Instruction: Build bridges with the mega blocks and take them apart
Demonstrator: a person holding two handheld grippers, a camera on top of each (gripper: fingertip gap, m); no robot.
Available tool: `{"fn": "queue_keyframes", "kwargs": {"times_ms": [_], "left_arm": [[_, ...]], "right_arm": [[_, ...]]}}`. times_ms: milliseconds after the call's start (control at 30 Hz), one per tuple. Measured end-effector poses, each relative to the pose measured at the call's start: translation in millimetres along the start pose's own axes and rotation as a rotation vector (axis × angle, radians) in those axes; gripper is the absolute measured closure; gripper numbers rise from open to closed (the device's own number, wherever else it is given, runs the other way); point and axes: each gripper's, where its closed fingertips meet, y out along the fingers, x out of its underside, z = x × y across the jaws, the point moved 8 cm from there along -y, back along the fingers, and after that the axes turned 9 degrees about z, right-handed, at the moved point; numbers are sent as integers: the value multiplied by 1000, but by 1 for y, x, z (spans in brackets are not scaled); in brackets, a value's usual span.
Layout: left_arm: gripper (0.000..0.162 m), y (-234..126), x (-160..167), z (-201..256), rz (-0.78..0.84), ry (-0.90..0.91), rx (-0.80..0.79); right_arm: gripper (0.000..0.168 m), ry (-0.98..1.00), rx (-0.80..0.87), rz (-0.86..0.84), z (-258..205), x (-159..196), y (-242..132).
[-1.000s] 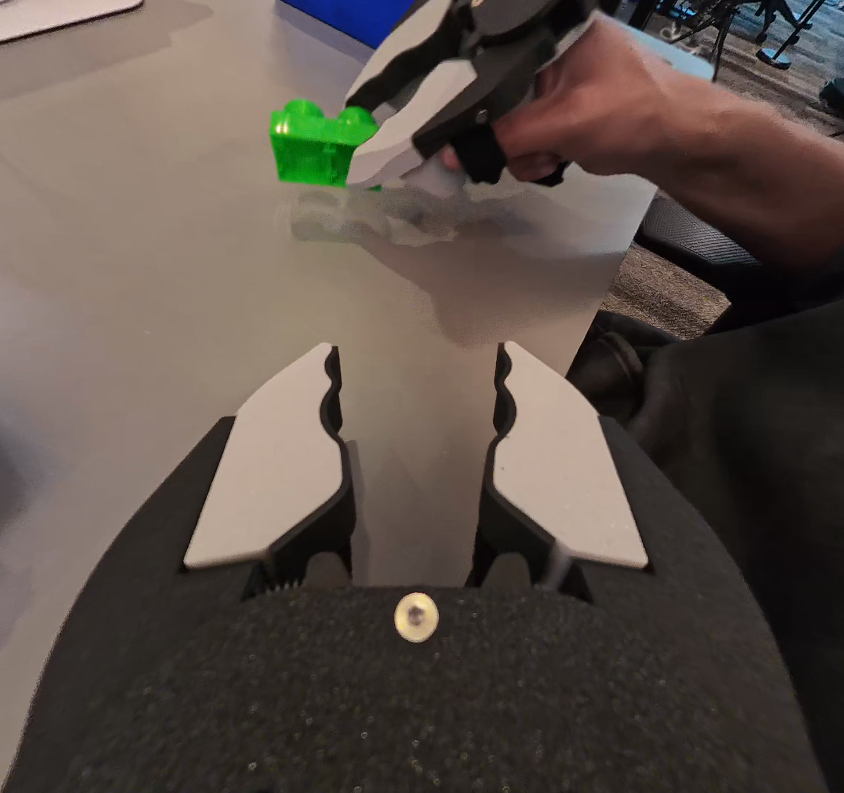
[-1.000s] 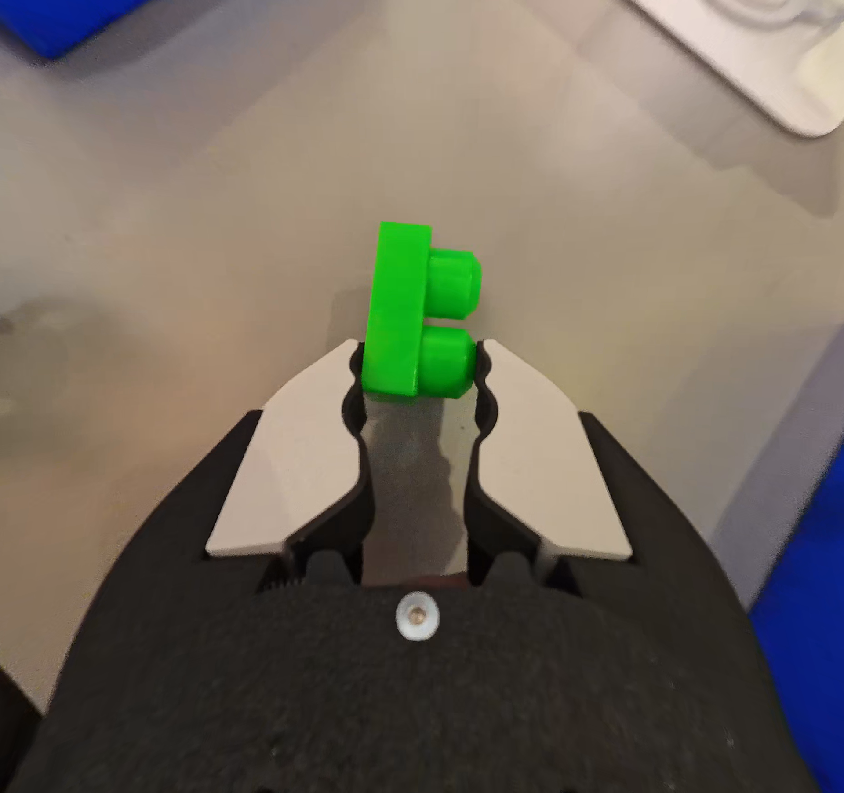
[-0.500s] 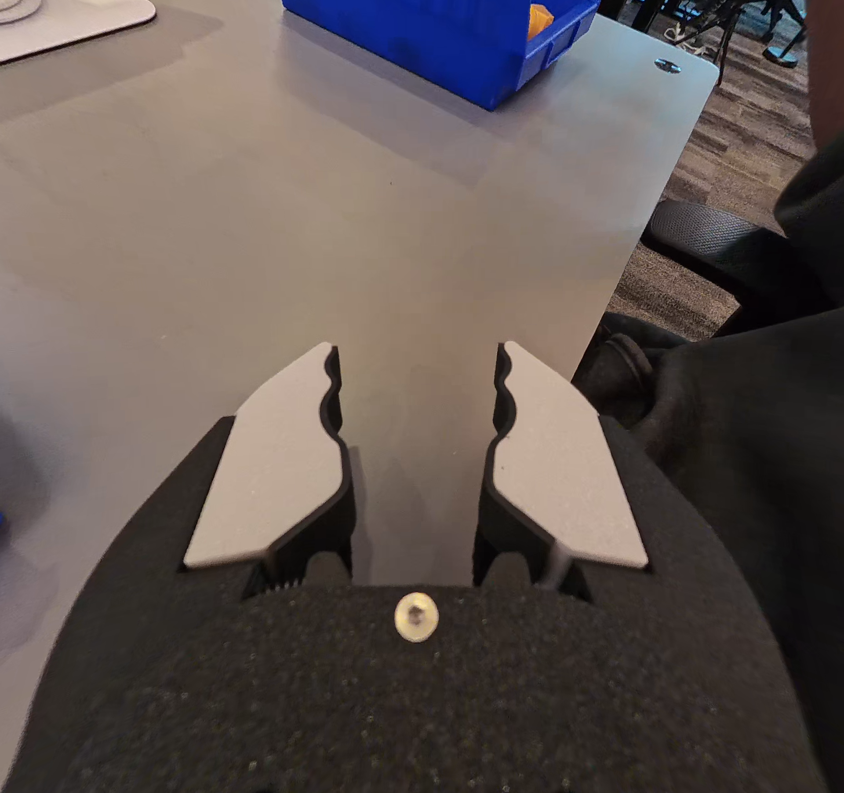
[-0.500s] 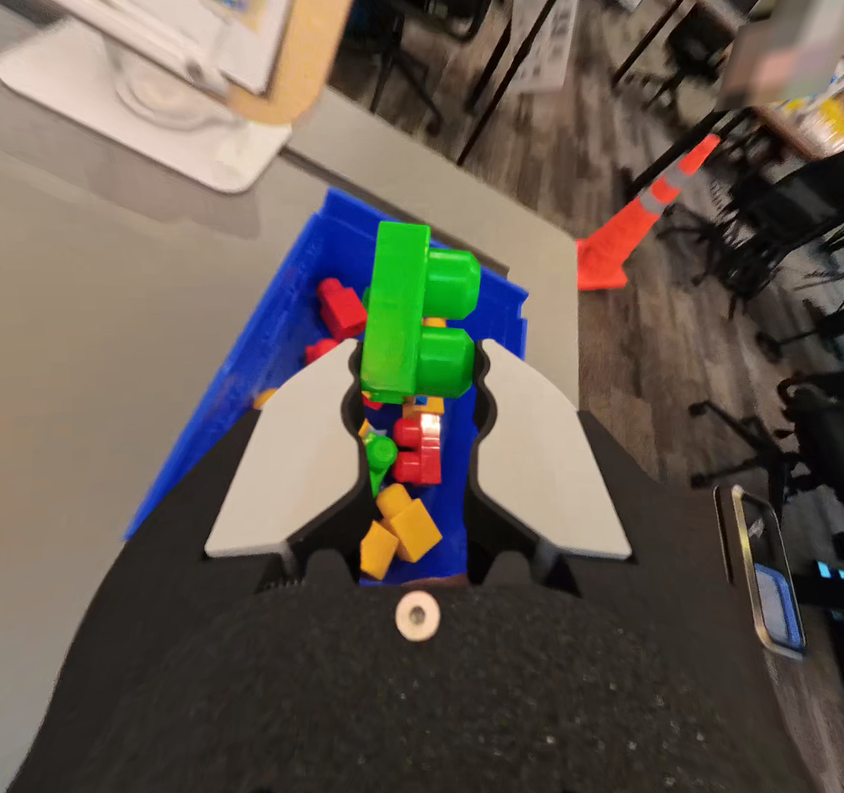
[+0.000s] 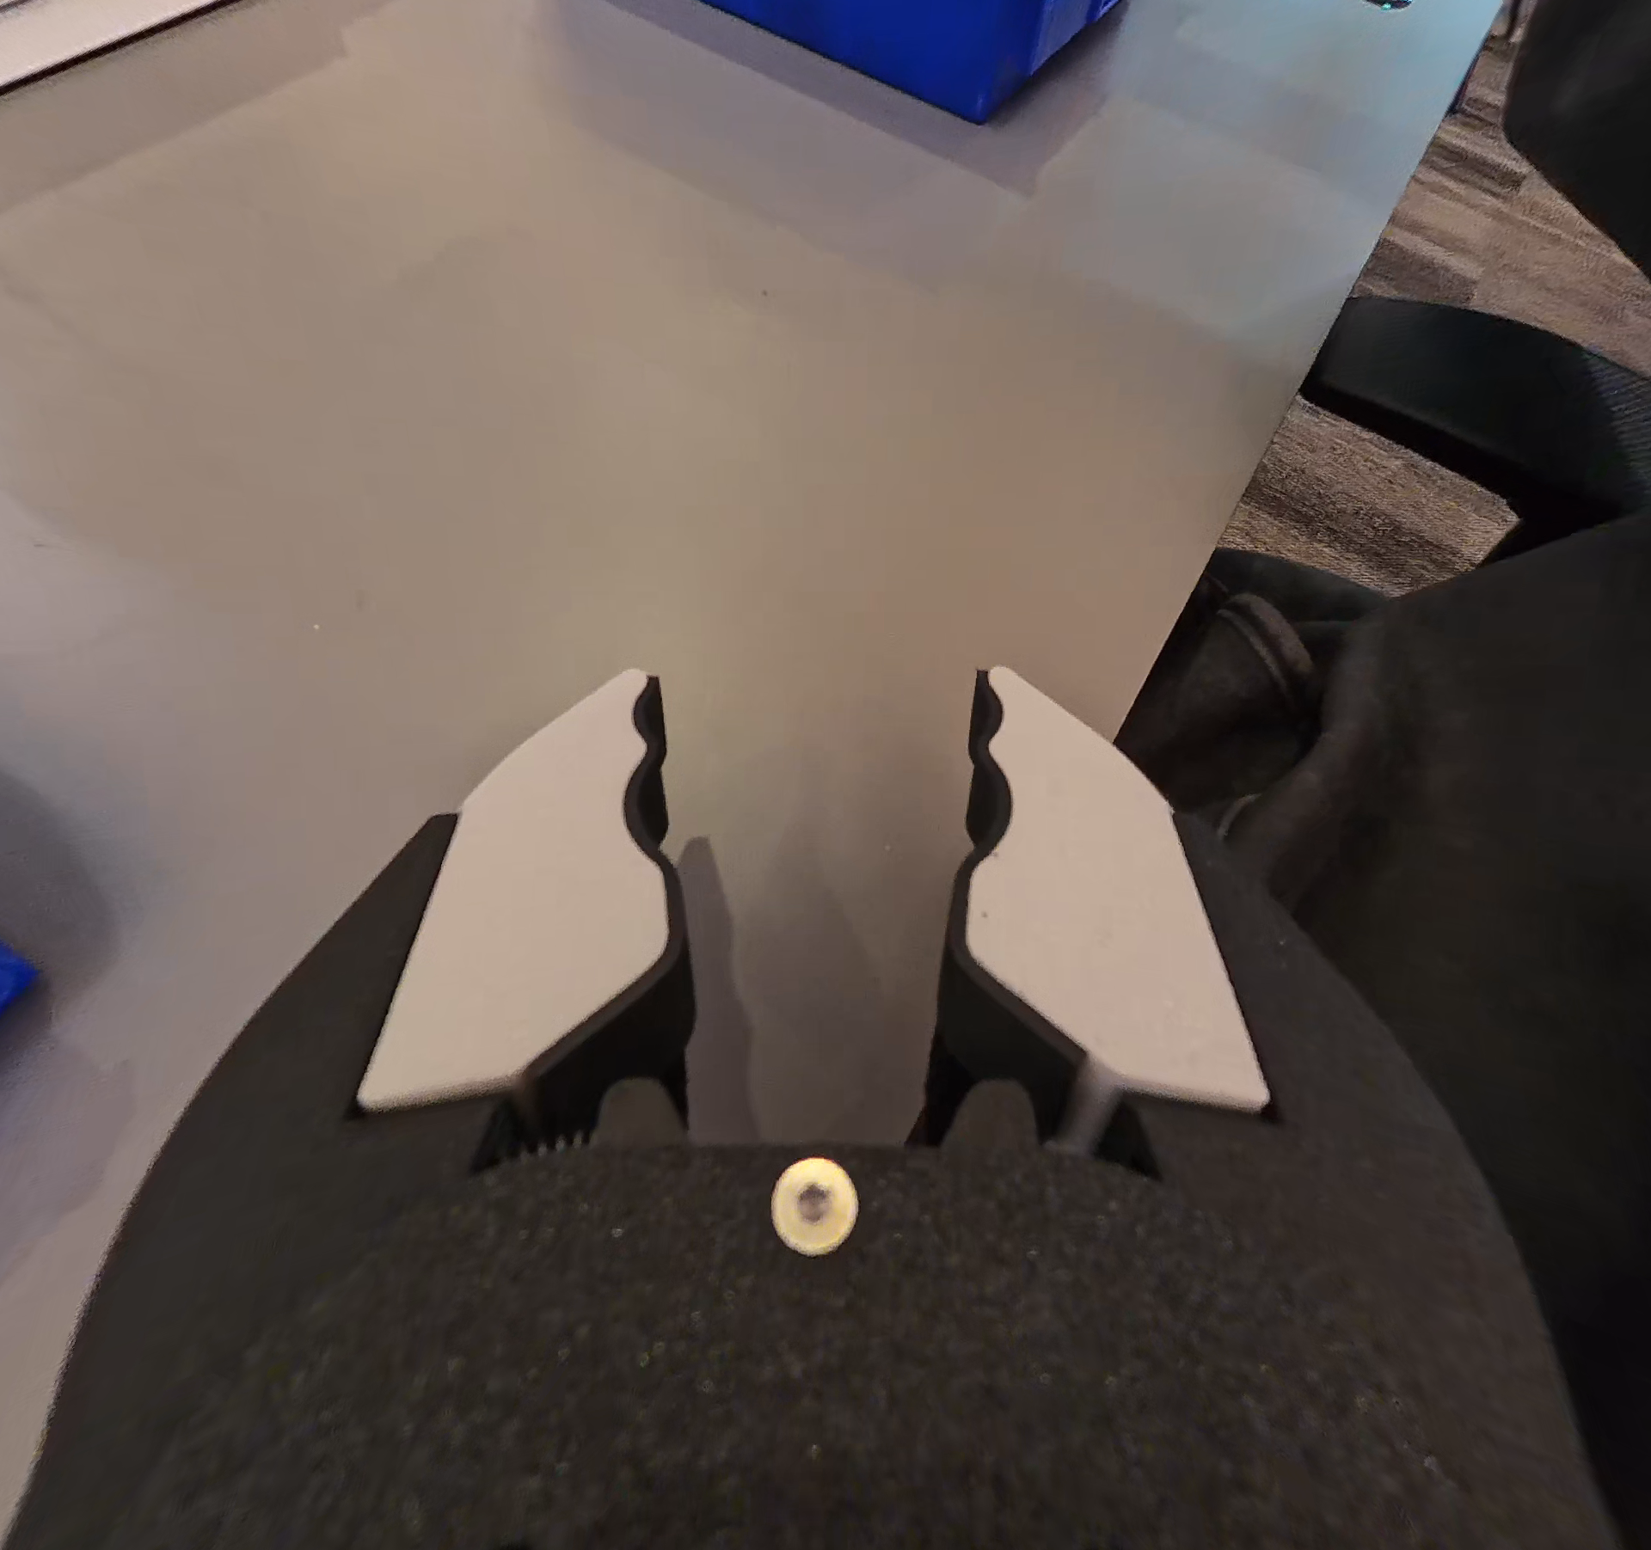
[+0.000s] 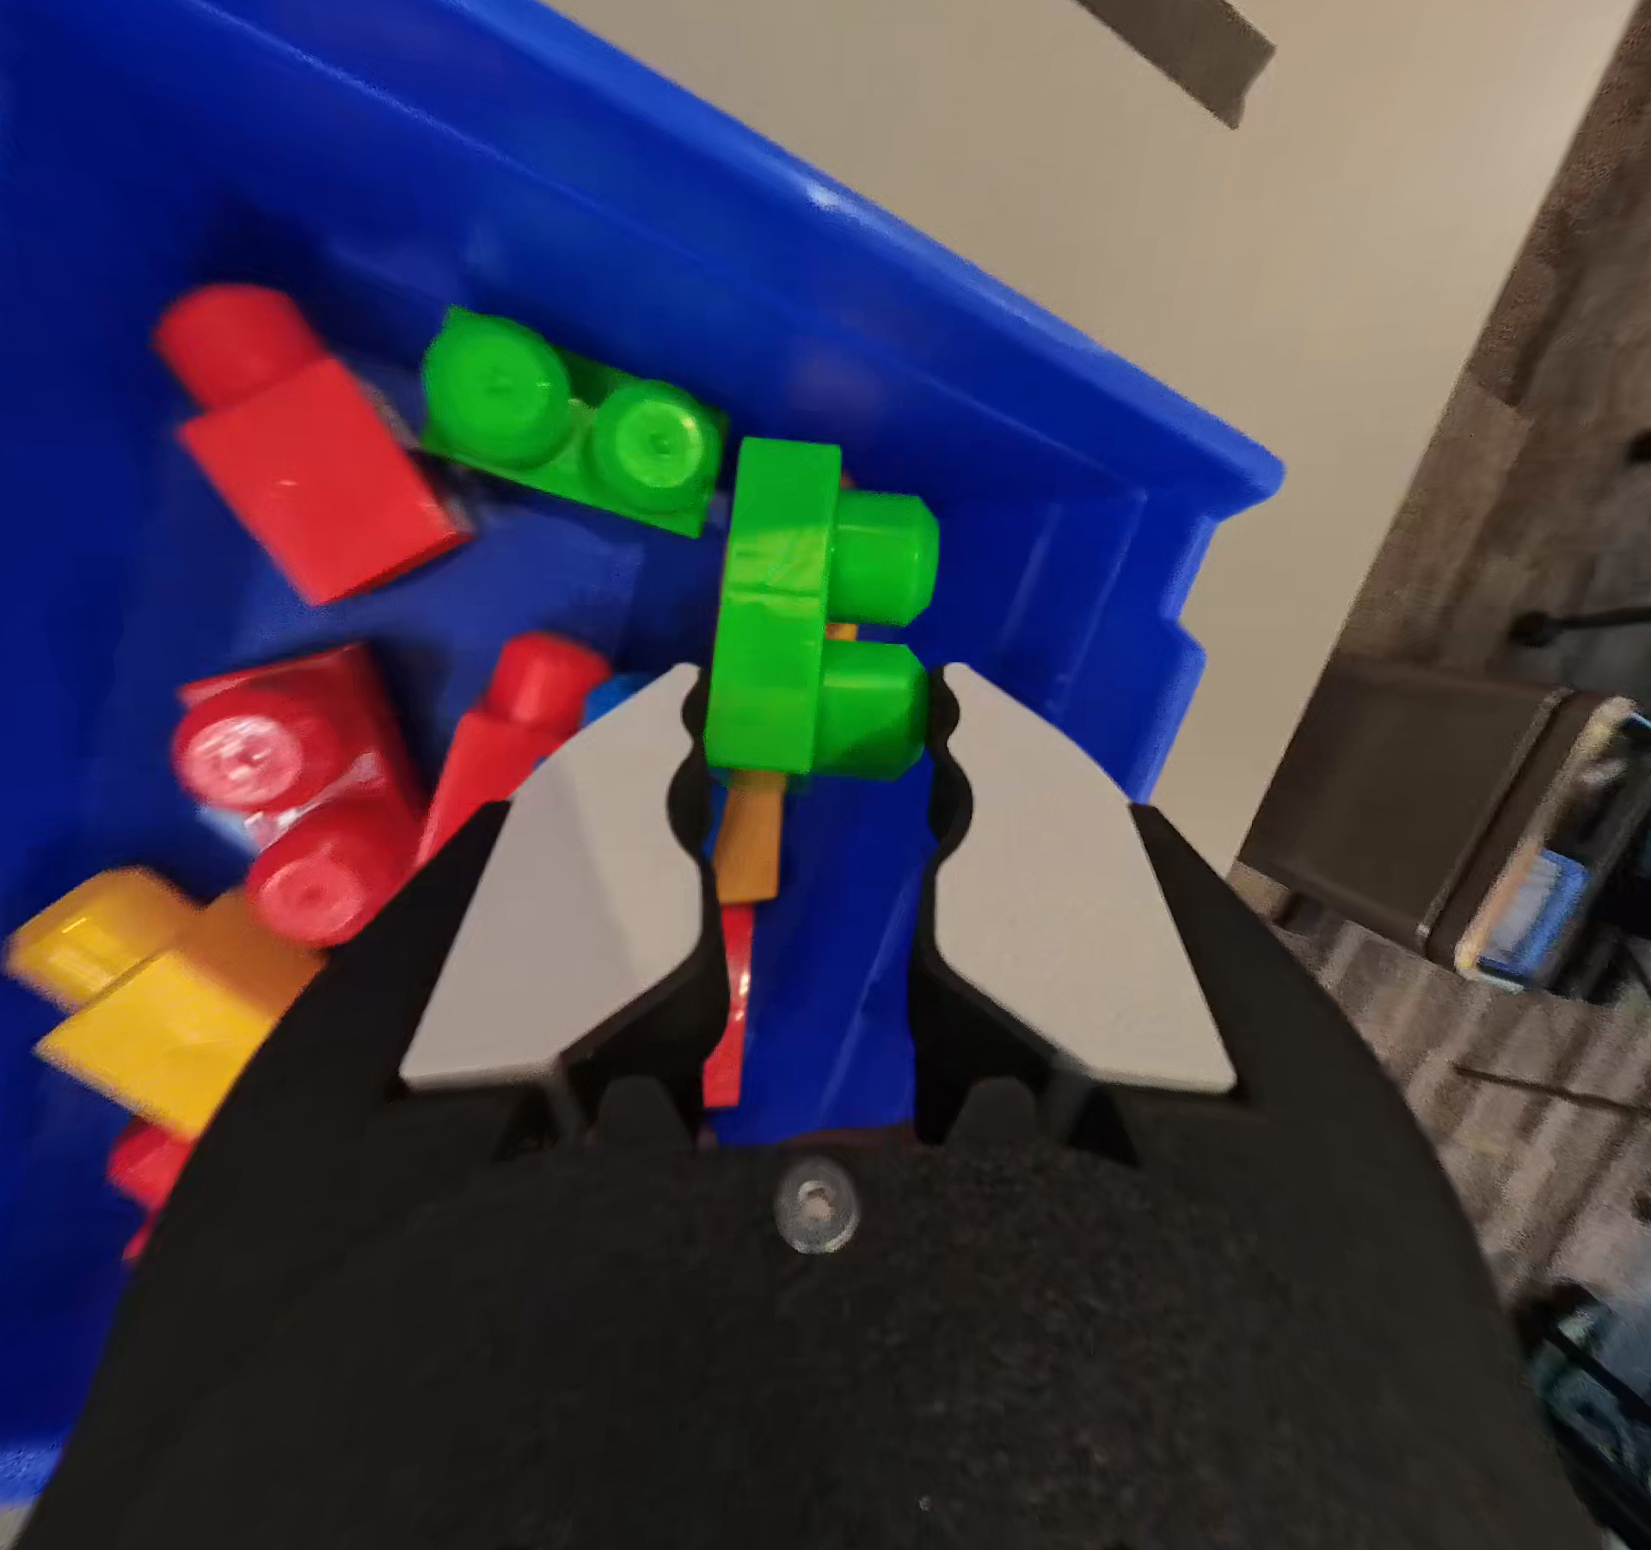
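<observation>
1. The green two-stud block (image 6: 808, 614) is pinched between the fingers of the right tool (image 6: 815, 721), held on its side with the studs pointing right; one finger presses the flat base, the other the tip of the lower stud, so only the lower half is gripped and the upper stud stands free; it hangs over the open blue bin (image 6: 625, 194), toward its right-hand end.

2. I judge the step in hand to be dropping this block into the bin as part of taking the bridge apart; to do it well, keep the block inside the rim, away from the near wall, and lower it a little before parting the fingers, since a block held off-centre may tip as it falls.

3. Below lie another green two-stud block (image 6: 572, 426), several red blocks (image 6: 313, 453), yellow blocks (image 6: 152, 998) and an orange block (image 6: 750, 846); a release over the bare blue floor at the right end should land cleaner than one onto the pile, where it could bounce.

4. Open the fingers wide in one go, so the stud does not catch in the finger's notch; then lift straight up clear of the wall.

5. The left tool (image 5: 817, 757) is spread apart and carries nothing; it hovers low over the grey desk (image 5: 625, 346), well apart from the bin, with no block visible on the desk.
</observation>
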Motion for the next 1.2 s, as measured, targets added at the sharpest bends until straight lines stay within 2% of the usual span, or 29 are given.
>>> {"fn": "queue_keyframes", "kwargs": {"times_ms": [67, 133, 200, 300, 367, 433, 500, 533, 600, 667, 700, 800, 900, 1200], "left_arm": [[97, -1, 0, 0, 0, 2, -5], [97, -1, 0, -1, 1, 1, -5], [97, -1, 0, -1, 2, 1, -6], [97, -1, -1, -3, 18, 3, -12], [96, -2, -3, -4, 37, 4, -11], [93, -3, -7, -7, 84, 2, -26], [93, -6, -12, -10, 154, -24, -27], [93, -8, -15, -12, 189, -42, -30], [91, -10, -18, -17, 232, -71, -39], [88, -11, -16, -23, 233, -87, -51], [88, -12, -15, -26, 230, -91, -60], [88, -11, -12, -29, 229, -108, -61], [85, -8, -11, -27, 218, -128, -44], [88, -9, -2, -35, 154, -94, -178]], "right_arm": [[122, 3, 38, -15, 1, 2, 13], [105, 16, 67, 3, 4, 4, 14], [103, 32, 108, 81, 6, 3, -6], [104, 66, 127, 317, -11, 6, -64], [105, 70, -37, 518, -56, 13, -100], [109, 86, -370, 692, -124, 31, -126], [110, 98, -698, 782, -192, 57, -141], [111, 110, -811, 820, -222, 71, -144], [114, 120, -909, 864, -268, 94, -142], [113, 29, -911, 843, -299, 110, -139], [115, -6, -857, 855, -306, 115, -137], [125, -31, -801, 906, -322, 124, -138], [124, -31, -809, 893, -329, 126, -138], [125, -32, -801, 838, -331, 128, -124]]}}
